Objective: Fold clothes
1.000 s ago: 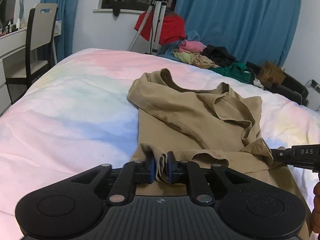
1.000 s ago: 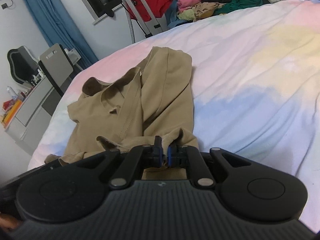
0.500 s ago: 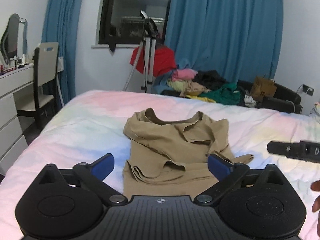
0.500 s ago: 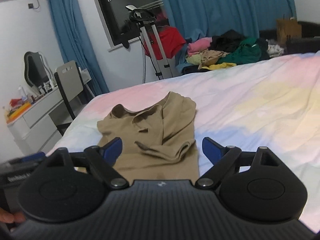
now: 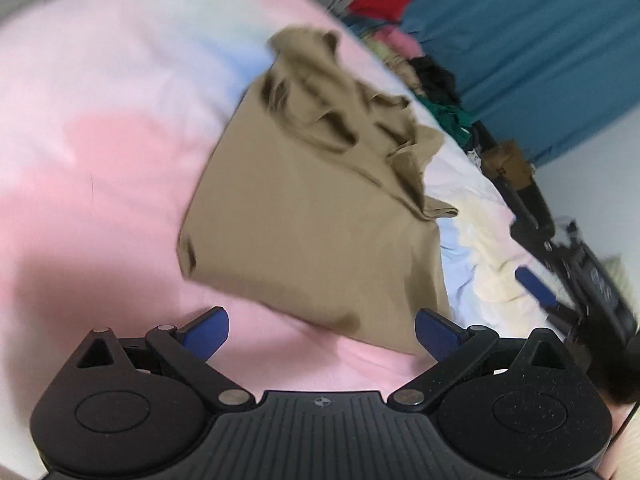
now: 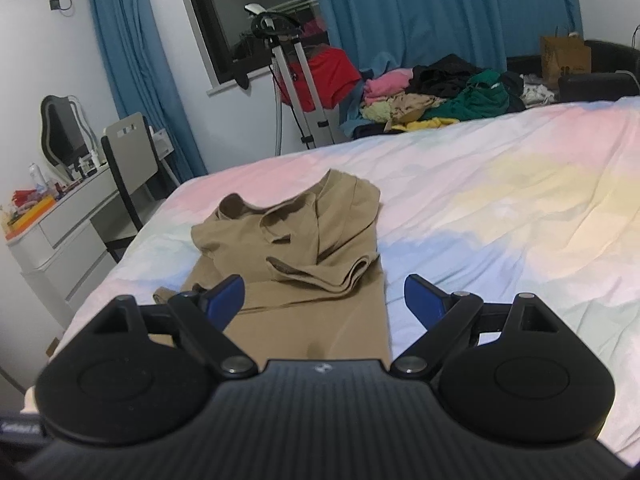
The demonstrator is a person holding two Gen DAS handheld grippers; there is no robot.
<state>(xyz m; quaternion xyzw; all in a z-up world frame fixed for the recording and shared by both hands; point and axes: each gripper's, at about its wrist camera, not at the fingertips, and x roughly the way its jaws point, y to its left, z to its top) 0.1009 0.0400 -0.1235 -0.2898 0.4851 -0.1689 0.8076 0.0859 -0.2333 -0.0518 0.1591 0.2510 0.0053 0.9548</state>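
A tan shirt (image 6: 304, 256) lies partly folded on the pastel bedspread (image 6: 500, 208), its sleeves and collar bunched at the far end. In the blurred, tilted left wrist view the same tan shirt (image 5: 312, 216) lies just ahead of my left gripper (image 5: 322, 332), which is open and holds nothing. My right gripper (image 6: 324, 298) is open too, hovering over the near end of the shirt. The right gripper (image 5: 536, 284) also shows at the right edge of the left wrist view.
A heap of mixed clothes (image 6: 440, 92) lies beyond the bed by the blue curtains (image 6: 440, 12). A tripod stand (image 6: 296, 80) with a red garment stands near the window. A white dresser (image 6: 60, 248) and a chair (image 6: 128, 176) stand left of the bed.
Both grippers let go of the shirt's hem and opened, then drew back. The left gripper has since swung and tilted, blurring its view.
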